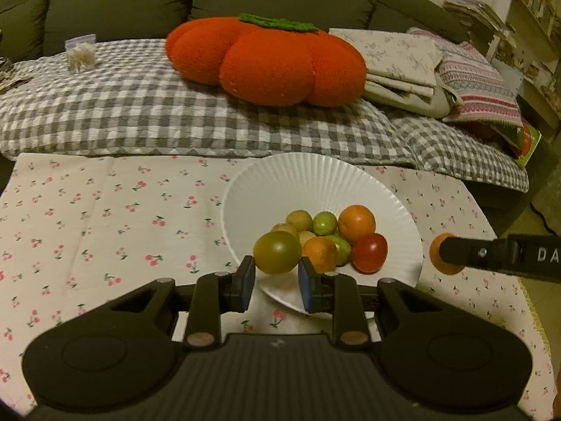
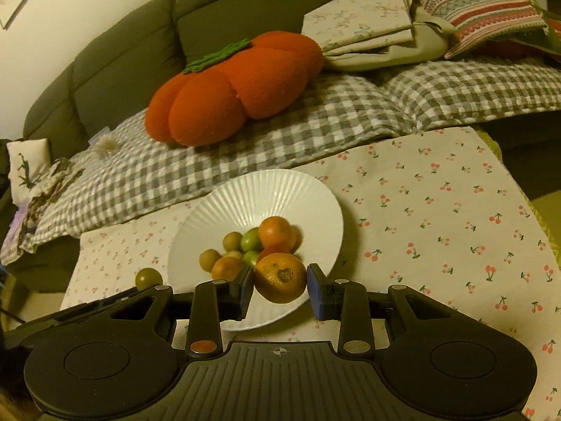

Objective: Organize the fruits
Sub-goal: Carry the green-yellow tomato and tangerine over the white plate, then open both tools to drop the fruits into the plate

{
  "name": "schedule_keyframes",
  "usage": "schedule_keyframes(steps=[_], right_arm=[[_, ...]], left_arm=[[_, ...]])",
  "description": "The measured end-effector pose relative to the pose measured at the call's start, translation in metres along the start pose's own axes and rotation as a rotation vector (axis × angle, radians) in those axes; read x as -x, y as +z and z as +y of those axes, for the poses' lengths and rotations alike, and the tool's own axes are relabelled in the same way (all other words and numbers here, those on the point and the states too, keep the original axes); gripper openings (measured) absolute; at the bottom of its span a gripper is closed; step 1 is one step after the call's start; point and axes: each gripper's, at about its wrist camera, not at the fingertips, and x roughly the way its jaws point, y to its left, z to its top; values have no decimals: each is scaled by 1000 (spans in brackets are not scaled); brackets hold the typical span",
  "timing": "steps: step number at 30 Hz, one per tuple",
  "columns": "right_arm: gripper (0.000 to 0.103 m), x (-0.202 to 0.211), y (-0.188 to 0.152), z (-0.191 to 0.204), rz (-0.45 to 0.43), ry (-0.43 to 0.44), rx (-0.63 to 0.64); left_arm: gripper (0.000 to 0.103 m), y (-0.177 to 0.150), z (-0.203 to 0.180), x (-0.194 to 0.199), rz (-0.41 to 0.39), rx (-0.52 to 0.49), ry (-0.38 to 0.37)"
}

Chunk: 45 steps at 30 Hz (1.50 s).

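A white ribbed plate (image 1: 315,182) (image 2: 266,193) on the cherry-print cloth holds several small fruits: oranges, green and yellow ones, and a red one (image 1: 370,252). My left gripper (image 1: 275,273) is shut on a green-yellow fruit (image 1: 277,252) over the plate's near rim. That fruit also shows in the right wrist view (image 2: 148,278). My right gripper (image 2: 280,282) is shut on an orange (image 2: 280,278) with a dark blemish, at the plate's near edge. The same orange shows in the left wrist view (image 1: 442,258), right of the plate.
The cherry-print cloth (image 1: 105,217) (image 2: 438,210) covers the table. Behind it lie a grey checked quilt (image 1: 140,112), an orange pumpkin-shaped cushion (image 1: 266,59) (image 2: 231,87), folded linens (image 1: 403,66) and a dark sofa back (image 1: 122,0).
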Motion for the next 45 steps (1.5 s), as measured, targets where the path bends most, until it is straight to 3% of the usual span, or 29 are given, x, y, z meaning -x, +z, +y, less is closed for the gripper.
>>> schedule_keyframes(steps=[11,25,29,31,34,36,45], right_arm=[[32,-27,6,-12,19,-31,-25],[32,-52,5,-17,39,-47,-46],[33,-52,6,-19,25,-38,-64],[33,-51,7,-22,12,-44,-82],[36,-47,10,-25,-17,-52,-100],[44,-42,12,-28,-36,-44,-120],[44,-30,14,-26,-41,-47,-129]], left_arm=[[25,-3,-7,-30,30,-51,-29],[26,-6,-11,-35,23,-87,-45],[39,-6,-12,-34,22,-84,-62],[52,-6,-14,-32,15,-88,-66],[56,-6,-16,-29,5,-95,-80],[60,-5,-17,-26,-1,-95,-86],[65,-2,-20,-11,-26,-99,-76]])
